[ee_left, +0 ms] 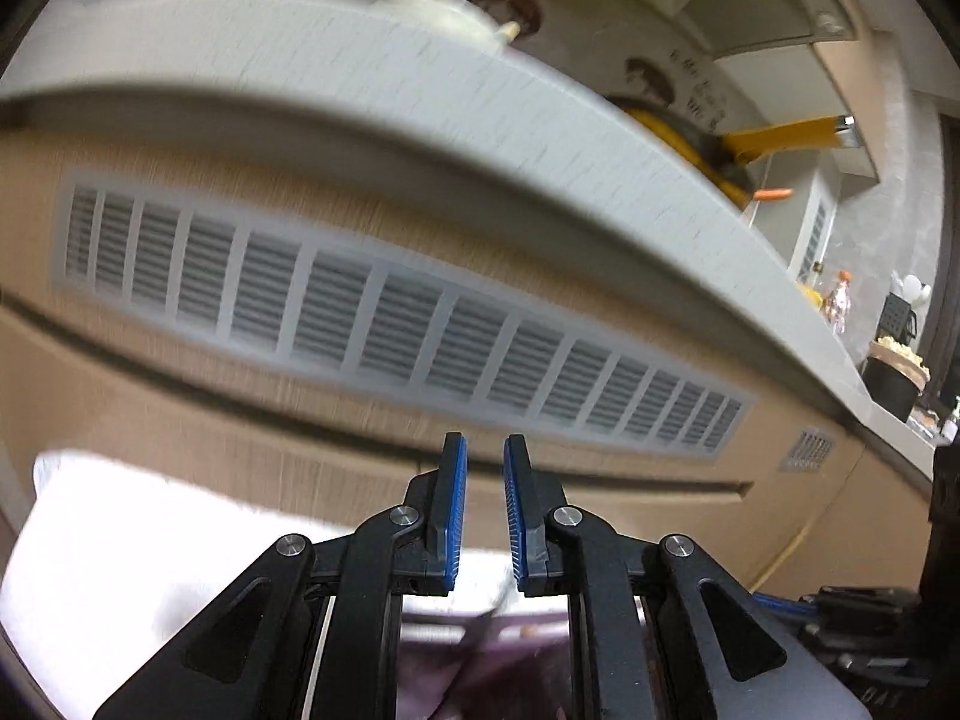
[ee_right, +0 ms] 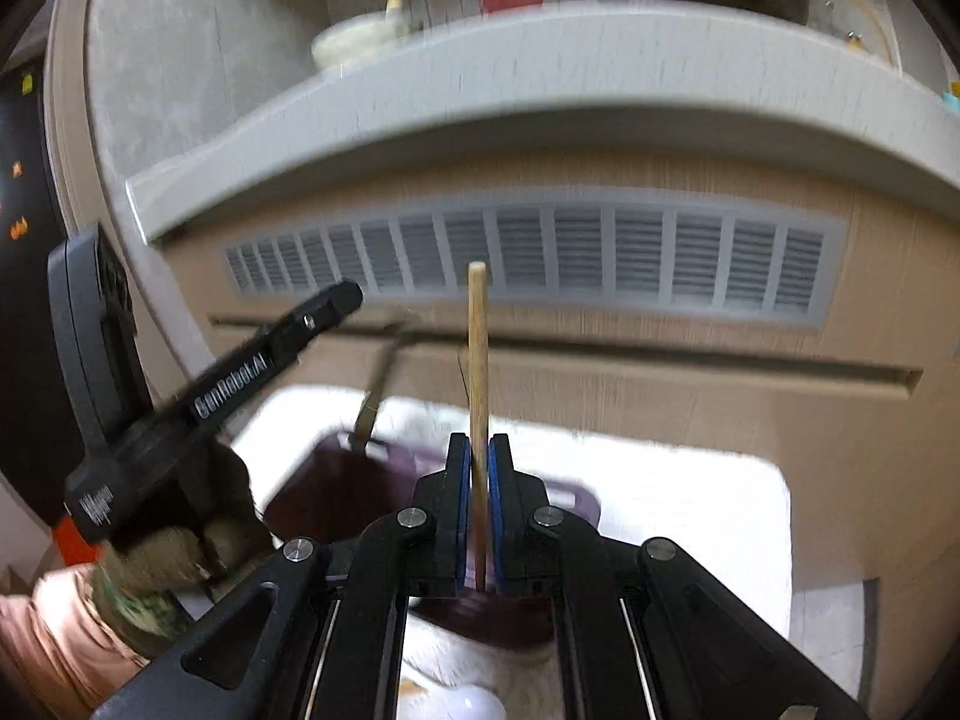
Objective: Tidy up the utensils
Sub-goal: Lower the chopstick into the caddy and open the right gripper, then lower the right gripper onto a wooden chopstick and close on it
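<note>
**Between the right pads: one wooden stick, standing upright**

Between my right gripper's (ee_right: 478,462) blue pads (ee_right: 461,504) sits a thin wooden stick (ee_right: 478,348), clamped low on its shaft. Its long axis runs straight up the right wrist view, along the line of the fingers, with the squared top end pointing at the grey vent grille (ee_right: 540,258) on the cabinet front. It is pale tan, smooth and evenly slim. Its lower end disappears between the pads, so I cannot tell whether it is a chopstick or some other utensil.

Below and behind it lies a dark purple container (ee_right: 336,486) on a white cloth (ee_right: 690,492); another thin handle (ee_right: 375,384) leans out of that container, but motion blur leaves its type unclear.

My left gripper (ee_left: 485,462) has its jaws parted with nothing between them, aimed at the same grille (ee_left: 384,324) under the grey countertop edge (ee_left: 360,78). From the right wrist I see that left tool (ee_right: 240,384) from the side, held in a gloved hand (ee_right: 180,534). Both views are smeared, and the items on the counter are cut off by its edge.
</note>
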{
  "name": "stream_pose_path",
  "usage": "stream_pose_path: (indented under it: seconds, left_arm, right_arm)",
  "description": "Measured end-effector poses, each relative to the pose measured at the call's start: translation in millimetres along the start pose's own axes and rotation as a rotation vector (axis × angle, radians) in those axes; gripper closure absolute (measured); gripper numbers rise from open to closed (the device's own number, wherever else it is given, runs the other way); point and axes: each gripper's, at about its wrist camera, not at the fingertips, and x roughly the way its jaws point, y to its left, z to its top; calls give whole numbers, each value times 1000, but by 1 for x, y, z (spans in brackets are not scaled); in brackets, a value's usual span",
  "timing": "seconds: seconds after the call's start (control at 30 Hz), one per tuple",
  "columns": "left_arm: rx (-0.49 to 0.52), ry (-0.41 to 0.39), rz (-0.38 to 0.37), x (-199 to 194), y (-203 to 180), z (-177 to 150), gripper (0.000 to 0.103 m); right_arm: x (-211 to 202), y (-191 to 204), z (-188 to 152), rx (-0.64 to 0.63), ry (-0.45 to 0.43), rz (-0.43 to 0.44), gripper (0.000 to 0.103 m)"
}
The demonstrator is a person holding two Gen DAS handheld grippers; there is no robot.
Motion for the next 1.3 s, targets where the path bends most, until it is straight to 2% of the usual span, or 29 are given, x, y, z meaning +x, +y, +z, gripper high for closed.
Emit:
stream_pose_path:
  seconds: [0.07,0.17,0.23,0.3,0.43,0.5,0.57,0.67,0.73,0.77,0.83,1.0,1.17,1.23,1.3]
  left_arm:
    - [-25,28,3,-5,6,-3,82]
    - [-32,56,19,-29,10,-8,68]
    - [-1,90,29,-45,7,-14,54]
    - [43,132,41,-58,2,-23,46]
    - [130,230,64,-85,-6,-49,34]
    - [149,263,66,-99,-5,-62,32]
    - [172,295,68,-110,-1,-75,31]
    - [203,381,51,-124,7,-96,31]
    - [182,465,40,-129,16,-113,31]
    - [172,488,41,-130,18,-117,31]
    - [158,531,55,-137,25,-129,31]
    - [170,602,46,-155,26,-152,31]
    - [156,644,70,-157,28,-163,31]
    - [115,679,53,-156,32,-170,31]
    - [98,692,18,-160,28,-175,31]
  right_arm:
    - [-1,1,-9,-7,14,-19,86]
    - [-10,0,-22,-26,9,-66,71]
    - [-18,0,-34,-43,14,-103,66]
    - [-21,-3,-45,-43,27,-120,62]
    - [-30,-6,-68,-31,56,-161,46]
    - [-35,-8,-79,-18,71,-169,41]
    - [-40,-9,-89,0,83,-168,32]
    - [-43,-5,-103,7,101,-164,20]
    - [-43,3,-115,-9,118,-174,15]
    - [-45,7,-119,-18,126,-181,9]
    - [-45,15,-134,-39,145,-194,5]
    - [-39,38,-169,-78,247,-146,5]
    - [-38,54,-202,11,379,23,5]
    - [-38,66,-209,4,407,61,6]
    - [-41,79,-214,-47,403,53,7]
